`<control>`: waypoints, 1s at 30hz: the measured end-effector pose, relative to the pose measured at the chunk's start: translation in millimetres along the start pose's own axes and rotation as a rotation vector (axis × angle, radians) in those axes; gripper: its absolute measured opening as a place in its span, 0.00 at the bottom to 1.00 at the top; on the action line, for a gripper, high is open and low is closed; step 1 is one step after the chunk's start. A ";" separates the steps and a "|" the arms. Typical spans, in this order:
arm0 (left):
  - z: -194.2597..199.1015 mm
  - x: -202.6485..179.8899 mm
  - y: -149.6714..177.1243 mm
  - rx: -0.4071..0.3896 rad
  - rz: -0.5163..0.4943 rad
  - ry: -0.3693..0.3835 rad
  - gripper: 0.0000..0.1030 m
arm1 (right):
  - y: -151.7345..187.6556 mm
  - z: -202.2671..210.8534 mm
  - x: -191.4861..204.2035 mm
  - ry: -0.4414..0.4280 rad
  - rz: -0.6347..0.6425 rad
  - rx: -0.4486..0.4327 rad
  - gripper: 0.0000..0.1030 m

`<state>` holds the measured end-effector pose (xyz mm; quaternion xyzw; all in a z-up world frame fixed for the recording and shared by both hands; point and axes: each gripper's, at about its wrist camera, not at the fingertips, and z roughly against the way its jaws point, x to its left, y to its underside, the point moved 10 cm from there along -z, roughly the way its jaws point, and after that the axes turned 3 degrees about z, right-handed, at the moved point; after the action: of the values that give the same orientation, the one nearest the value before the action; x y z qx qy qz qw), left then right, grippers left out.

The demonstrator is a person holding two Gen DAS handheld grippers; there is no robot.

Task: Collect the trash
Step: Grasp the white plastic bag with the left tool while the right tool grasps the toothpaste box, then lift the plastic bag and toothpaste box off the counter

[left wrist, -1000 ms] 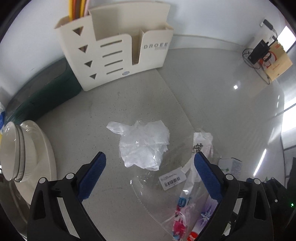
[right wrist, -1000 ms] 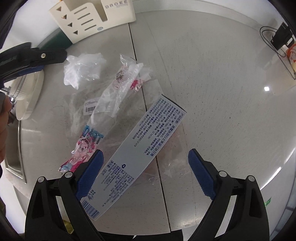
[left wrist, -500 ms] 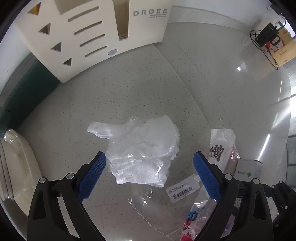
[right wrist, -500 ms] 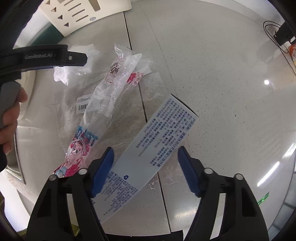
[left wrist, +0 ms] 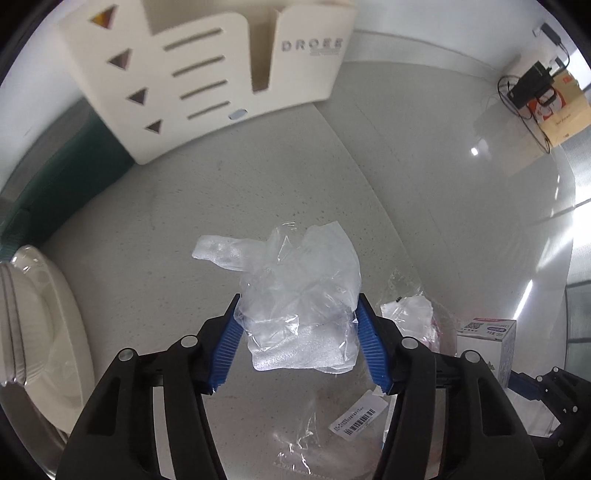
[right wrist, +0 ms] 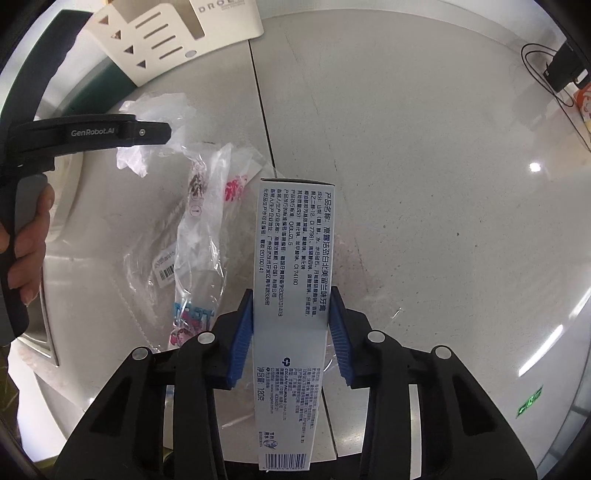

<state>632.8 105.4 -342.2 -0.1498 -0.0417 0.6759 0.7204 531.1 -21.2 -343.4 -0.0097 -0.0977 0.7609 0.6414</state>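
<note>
In the left wrist view, the left gripper [left wrist: 297, 339] has its blue pads [left wrist: 228, 343] pressed against both sides of a crumpled clear bag [left wrist: 301, 295], grasping it above the grey counter [left wrist: 221, 192]. A white flap of the bag sticks out to the left, past the fingertips. Below the bag, flat on the counter, lies a clear wrapper [left wrist: 332, 435] with a barcode sticker [left wrist: 358, 419]. To the right sits a second crinkled wrapper [left wrist: 408, 314], and beside it the end of a white box [left wrist: 487, 345]. A cream organizer [left wrist: 207, 74] marked with grey lettering stands at the back against the wall, with a dark green item [left wrist: 59, 177] to its left and a stack of white plates [left wrist: 33, 317] at the left edge. A tan carton [left wrist: 561, 107] with cables sits far right. In the right wrist view, the right gripper [right wrist: 291, 328] is clamped on the long box [right wrist: 291, 295], its pads touching both long sides; the box points straight ahead, printed face up. Left of it a long printed wrapper [right wrist: 205, 229] lies on the counter [right wrist: 424, 184] over the flat clear wrapper [right wrist: 147, 273]. Further left, the left gripper [right wrist: 147, 133] is held by a hand [right wrist: 29, 240], with the bag [right wrist: 155, 122] bunched at its tip. The organizer [right wrist: 170, 33] stands at the top.
</note>
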 end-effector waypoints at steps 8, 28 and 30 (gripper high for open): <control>49.5 8.6 15.2 -0.096 0.016 -0.004 0.56 | -8.8 21.9 10.8 0.001 0.042 -0.051 0.37; 177.5 -39.3 154.1 -0.312 0.259 -0.176 0.56 | 55.2 116.4 6.2 -0.143 0.317 -0.252 0.37; 183.1 -48.1 176.6 -0.320 0.282 -0.215 0.56 | 73.1 125.7 -3.9 -0.157 0.345 -0.266 0.37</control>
<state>411.0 94.4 -209.1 -0.1934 -0.2035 0.7667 0.5773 442.9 -53.7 -232.3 -0.0516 -0.2438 0.8382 0.4852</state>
